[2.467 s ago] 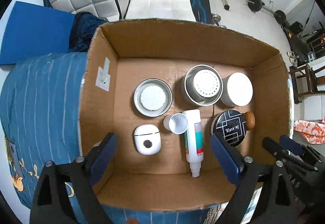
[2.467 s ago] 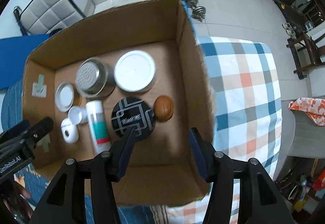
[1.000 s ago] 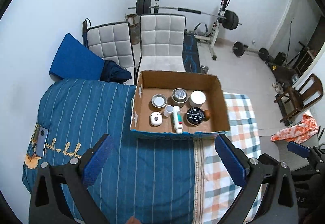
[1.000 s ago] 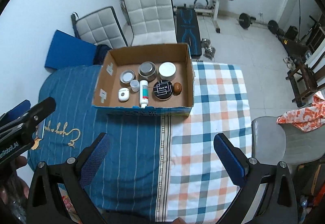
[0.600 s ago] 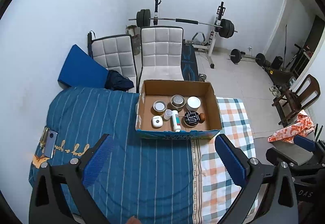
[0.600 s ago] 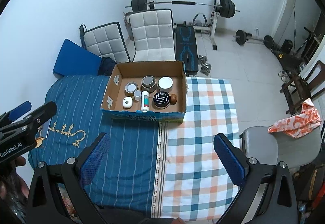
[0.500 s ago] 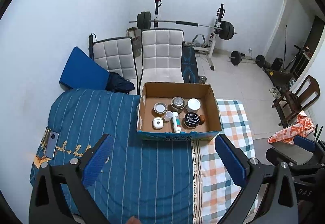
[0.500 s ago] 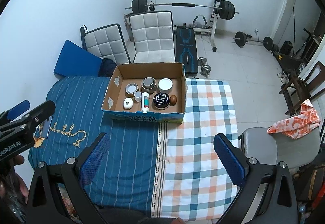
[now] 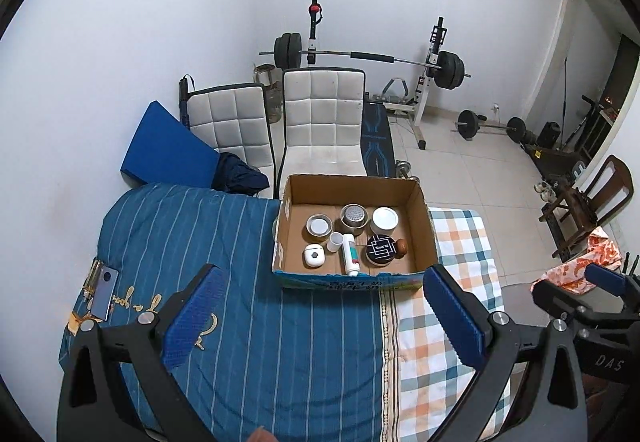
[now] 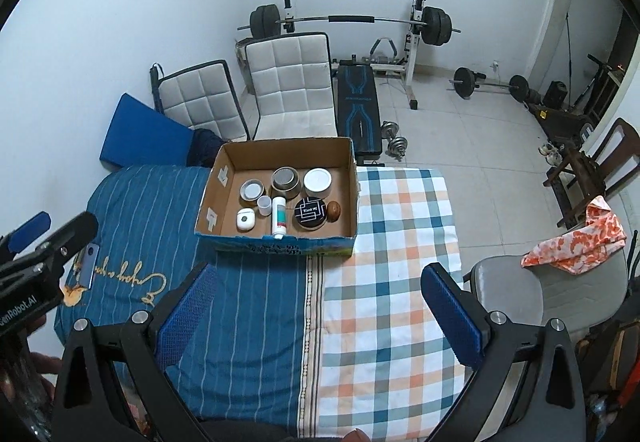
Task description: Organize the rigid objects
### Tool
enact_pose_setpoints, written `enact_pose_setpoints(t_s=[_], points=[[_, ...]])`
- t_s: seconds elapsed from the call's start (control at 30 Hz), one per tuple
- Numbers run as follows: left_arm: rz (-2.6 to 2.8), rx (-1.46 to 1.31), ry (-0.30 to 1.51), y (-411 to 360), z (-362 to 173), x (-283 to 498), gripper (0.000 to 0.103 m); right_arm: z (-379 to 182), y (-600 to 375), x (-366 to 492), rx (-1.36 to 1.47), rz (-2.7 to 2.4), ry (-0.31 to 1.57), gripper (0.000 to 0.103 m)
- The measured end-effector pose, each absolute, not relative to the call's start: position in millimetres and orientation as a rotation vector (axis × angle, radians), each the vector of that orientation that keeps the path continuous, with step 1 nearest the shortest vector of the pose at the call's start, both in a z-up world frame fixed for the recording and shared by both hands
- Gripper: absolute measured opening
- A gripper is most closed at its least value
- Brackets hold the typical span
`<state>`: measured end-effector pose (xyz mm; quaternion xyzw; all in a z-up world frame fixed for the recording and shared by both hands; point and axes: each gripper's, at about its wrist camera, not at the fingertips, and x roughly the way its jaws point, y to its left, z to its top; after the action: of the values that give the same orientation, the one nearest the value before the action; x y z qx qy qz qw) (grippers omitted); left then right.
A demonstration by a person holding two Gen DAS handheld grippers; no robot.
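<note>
Inside one cardboard box (image 9: 422, 219) on the bed (image 9: 192, 226) sit eight objects — both the left gripper (image 9: 324, 318) and right gripper (image 10: 318, 310) gape wide, empty.

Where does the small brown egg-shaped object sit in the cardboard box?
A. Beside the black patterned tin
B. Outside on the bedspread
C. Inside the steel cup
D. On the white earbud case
A: the brown egg-shaped object rests against the black patterned tin inside the cardboard box.

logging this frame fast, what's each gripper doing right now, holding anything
Left gripper: open wide, holding nothing, well back from the cardboard box.
Right gripper: open wide, holding nothing, also back over the bed.
</note>
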<state>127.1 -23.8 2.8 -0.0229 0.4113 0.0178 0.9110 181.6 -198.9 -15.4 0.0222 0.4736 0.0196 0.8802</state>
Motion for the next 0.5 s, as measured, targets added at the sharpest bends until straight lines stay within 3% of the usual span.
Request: enact_pose_setpoints(t_s=[0.5], points=[[0.037,-0.039,0.855,-25.3,-10.7,145.7,0.103,-25.8,-200.4,202.9,0.051,0.006,0.991,0.103]])
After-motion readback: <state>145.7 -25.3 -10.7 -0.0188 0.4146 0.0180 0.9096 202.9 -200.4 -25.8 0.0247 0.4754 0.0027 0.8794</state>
